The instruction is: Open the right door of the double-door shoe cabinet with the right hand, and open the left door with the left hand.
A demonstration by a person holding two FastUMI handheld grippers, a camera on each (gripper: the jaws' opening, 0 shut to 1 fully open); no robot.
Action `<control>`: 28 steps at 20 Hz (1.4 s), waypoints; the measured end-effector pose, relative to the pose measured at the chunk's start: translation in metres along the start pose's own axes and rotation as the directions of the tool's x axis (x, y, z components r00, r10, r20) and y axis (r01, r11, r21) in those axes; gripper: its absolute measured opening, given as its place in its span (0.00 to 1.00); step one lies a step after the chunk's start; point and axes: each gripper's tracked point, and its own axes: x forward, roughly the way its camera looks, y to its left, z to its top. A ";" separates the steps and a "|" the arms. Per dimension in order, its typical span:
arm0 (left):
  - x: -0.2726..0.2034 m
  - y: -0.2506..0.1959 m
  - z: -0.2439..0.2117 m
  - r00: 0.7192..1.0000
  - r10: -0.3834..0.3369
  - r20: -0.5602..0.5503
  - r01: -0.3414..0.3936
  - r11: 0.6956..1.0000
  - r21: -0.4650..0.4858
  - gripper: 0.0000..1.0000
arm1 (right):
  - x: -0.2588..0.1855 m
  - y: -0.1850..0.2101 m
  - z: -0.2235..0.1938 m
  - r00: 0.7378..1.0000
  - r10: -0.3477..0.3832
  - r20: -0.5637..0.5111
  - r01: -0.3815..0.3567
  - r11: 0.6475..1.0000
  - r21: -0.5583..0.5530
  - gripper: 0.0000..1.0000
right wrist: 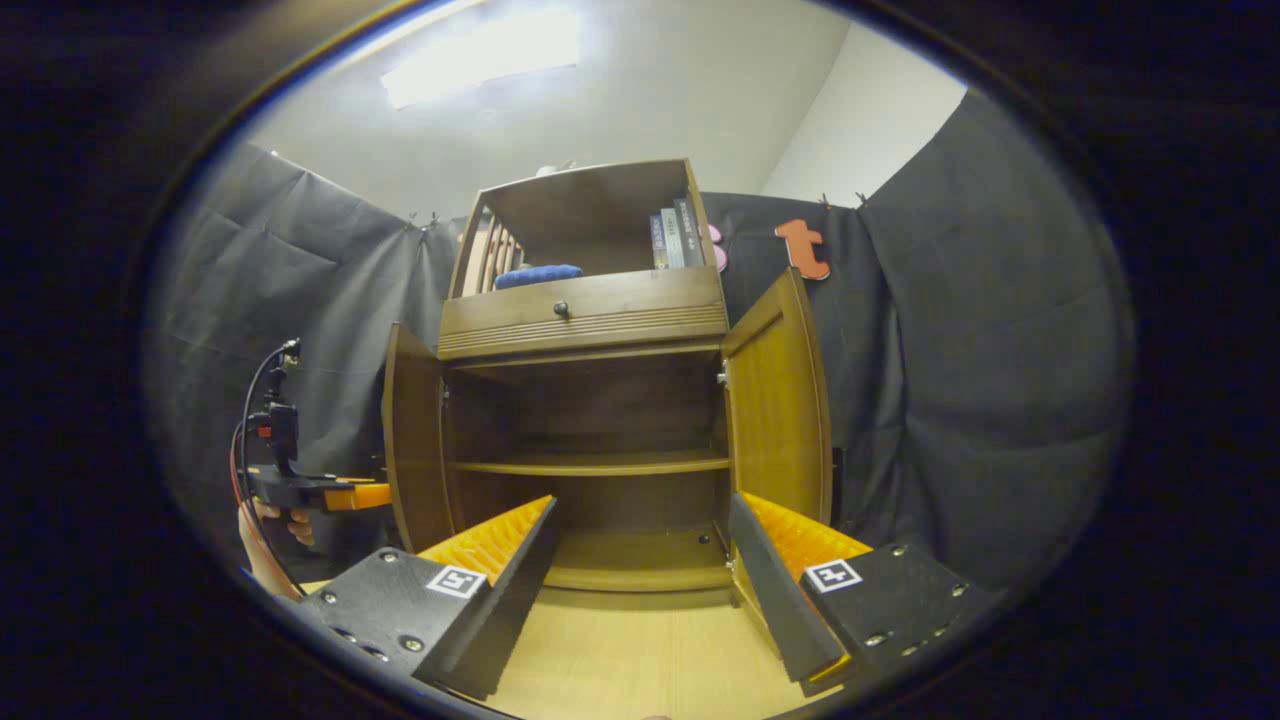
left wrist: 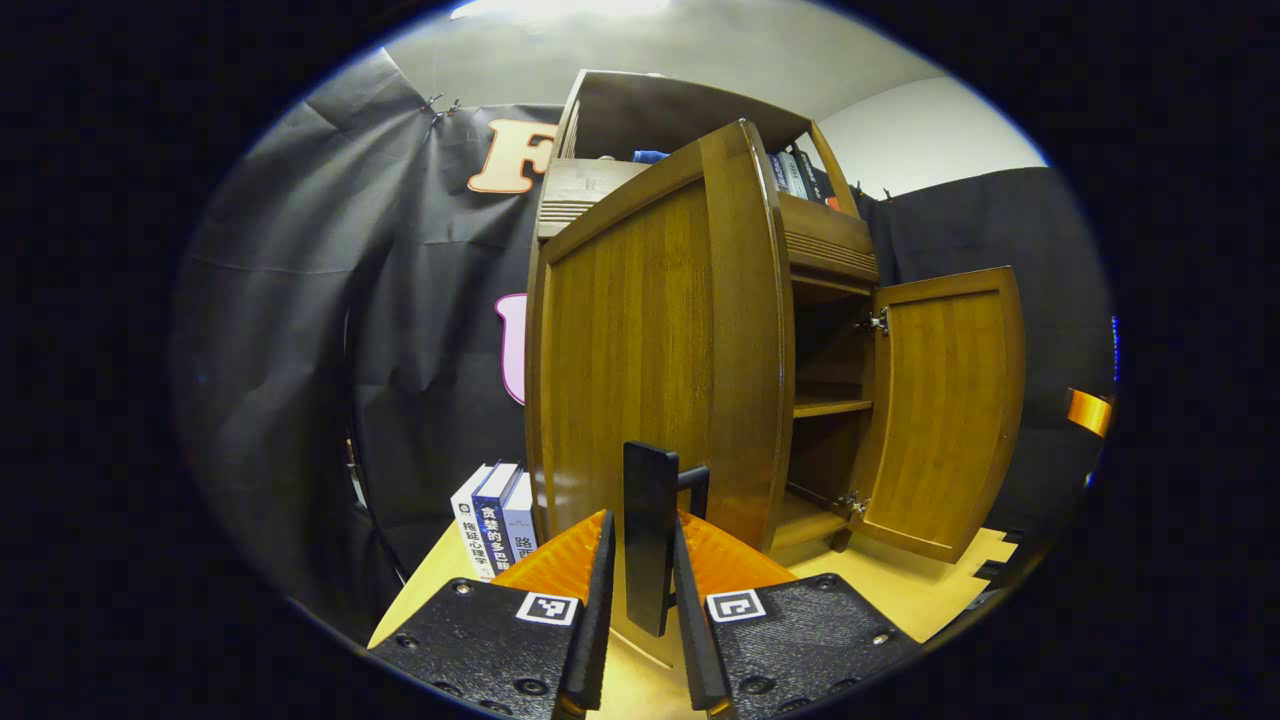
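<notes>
The wooden shoe cabinet (right wrist: 585,320) stands on the table with both doors swung out. In the left gripper view, the left door (left wrist: 640,340) shows its outer face close up. Its black bar handle (left wrist: 650,520) stands between my fingers, and my left gripper (left wrist: 642,530) is shut on it. The right door (left wrist: 945,410) hangs open farther right. In the right gripper view, my right gripper (right wrist: 642,505) is open and holds nothing, facing the bare lower shelves (right wrist: 590,465). The left door (right wrist: 410,450) and right door (right wrist: 780,410) flank it. The left gripper (right wrist: 345,495), held by a hand (right wrist: 270,540), is at the left door's edge.
Three books (left wrist: 495,520) stand on the table beside the cabinet's left side. A drawer with a small knob (right wrist: 562,310) sits above the doors. The top shelf holds a blue cloth (right wrist: 538,275) and upright books (right wrist: 672,235). The light wooden tabletop (right wrist: 640,650) runs in front.
</notes>
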 end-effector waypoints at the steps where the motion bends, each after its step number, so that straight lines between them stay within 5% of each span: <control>1: 0.001 0.004 0.001 1.000 0.016 0.001 -0.016 1.000 0.003 0.30 | 0.001 0.003 -0.002 1.000 0.005 -0.003 -0.005 1.000 -0.002 1.00; 11: -0.014 0.075 0.005 0.987 0.156 0.025 -0.157 0.985 0.076 0.11 | 0.015 0.019 -0.010 0.999 0.029 -0.033 -0.029 1.000 -0.005 1.00; 28: -0.019 0.126 0.001 0.998 -0.058 0.011 0.058 0.998 0.012 0.05 | 0.027 0.037 -0.016 0.997 0.049 -0.056 -0.048 0.999 0.007 0.96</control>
